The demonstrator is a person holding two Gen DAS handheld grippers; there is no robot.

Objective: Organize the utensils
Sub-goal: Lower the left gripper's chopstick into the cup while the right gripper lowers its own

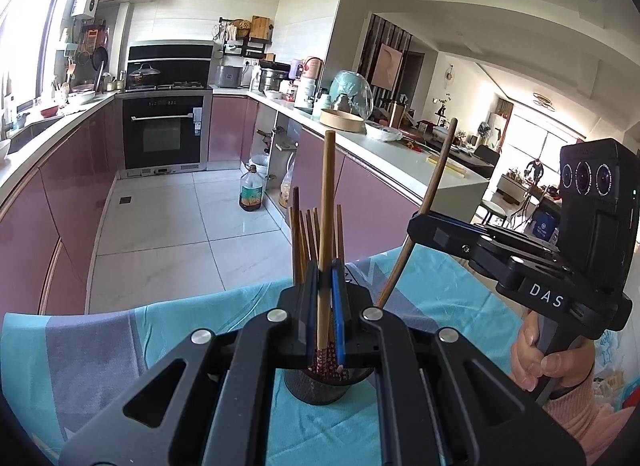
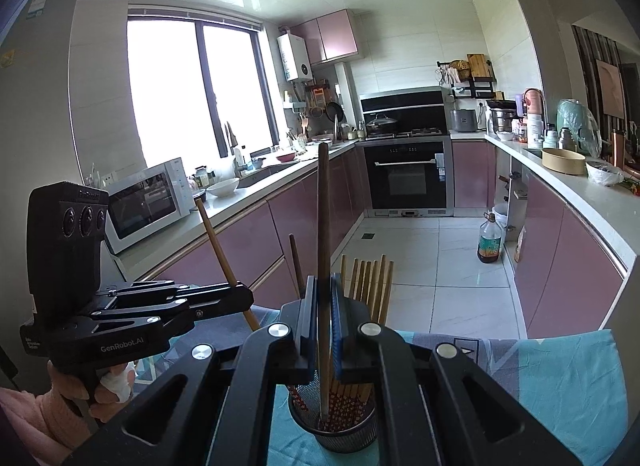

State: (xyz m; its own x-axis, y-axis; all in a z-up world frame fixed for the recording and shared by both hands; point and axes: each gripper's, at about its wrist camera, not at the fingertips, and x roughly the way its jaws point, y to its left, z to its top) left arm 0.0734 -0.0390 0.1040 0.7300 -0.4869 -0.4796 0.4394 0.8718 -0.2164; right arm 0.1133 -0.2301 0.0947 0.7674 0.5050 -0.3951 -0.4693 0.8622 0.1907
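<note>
Dropping chopsticks: left gripper (image 1: 325, 278) pinches a light bamboo chopstick (image 1: 326, 225), right gripper (image 2: 324, 298) a dark wooden one (image 2: 323, 225), both over the black mesh holder (image 2: 334, 432) just below. Next we lower, then release.

the bench (image 1: 452, 298) is covered by a cloth (image 1: 180, 330) — turquoise with grey-purple bands and a few pale triangular shapes, lightly creased and reaching to the far edge, where the kitchen floor shows beyond. directly on the cloth stands a dark mesh holder (image 2: 344, 432), round and upright, near the middle of the bench. a bundle of wooden chopsticks (image 2: 370, 286) stands in the holder, their patterned red ends down inside the mesh — their plain ends fan out above its rim.
</note>
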